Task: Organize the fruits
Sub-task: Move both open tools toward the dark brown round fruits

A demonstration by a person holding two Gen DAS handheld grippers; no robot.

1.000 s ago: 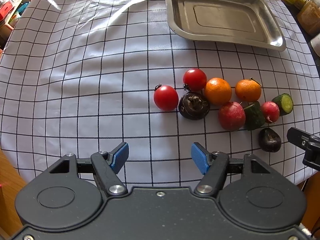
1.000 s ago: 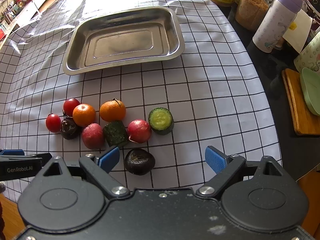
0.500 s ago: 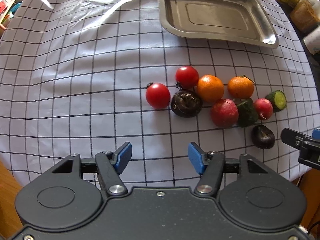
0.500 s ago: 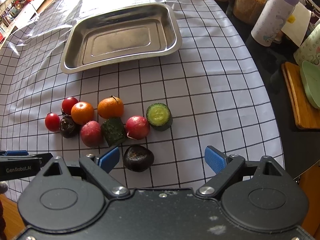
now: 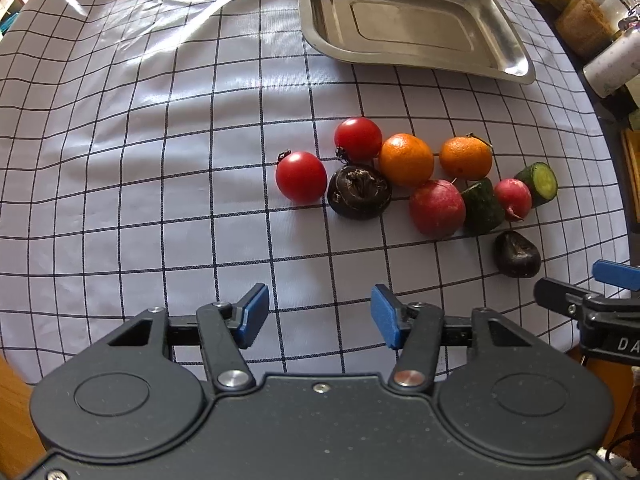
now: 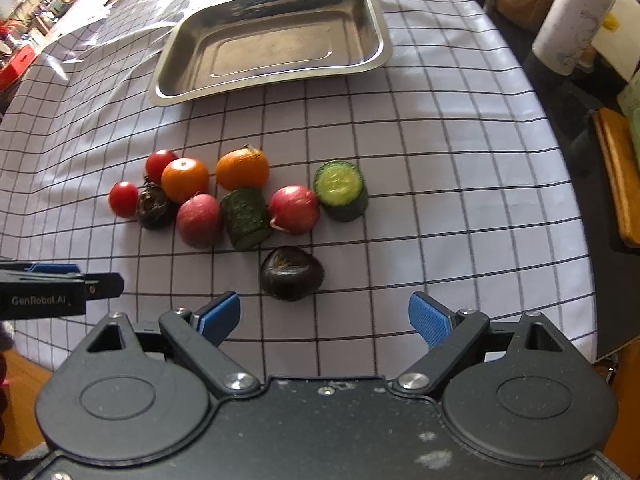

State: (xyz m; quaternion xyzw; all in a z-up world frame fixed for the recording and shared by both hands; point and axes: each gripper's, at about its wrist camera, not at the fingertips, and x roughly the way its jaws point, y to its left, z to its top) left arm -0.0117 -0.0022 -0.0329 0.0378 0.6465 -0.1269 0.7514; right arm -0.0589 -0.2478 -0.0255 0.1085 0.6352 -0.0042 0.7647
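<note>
Checked cloth, steel tray, jars

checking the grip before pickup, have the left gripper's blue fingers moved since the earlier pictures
Yes. The left gripper has just been closing: its blue fingers sit nearer together against the gripper's black body, nothing between them.

The metal tray loses its far rim to the top edge of the left wrist view. There the jars at the upper right are cropped and too blurred for their labels to be read. The right gripper enters from the right border only in part, its far finger out of sight. In the right wrist view the purple-lidded bottle is clipped at the top, the wooden board runs off the right side, and the shelves at the upper left are a blur. The left gripper shows only one arm. Each camera's own housing hides the desk's near edge.
</note>
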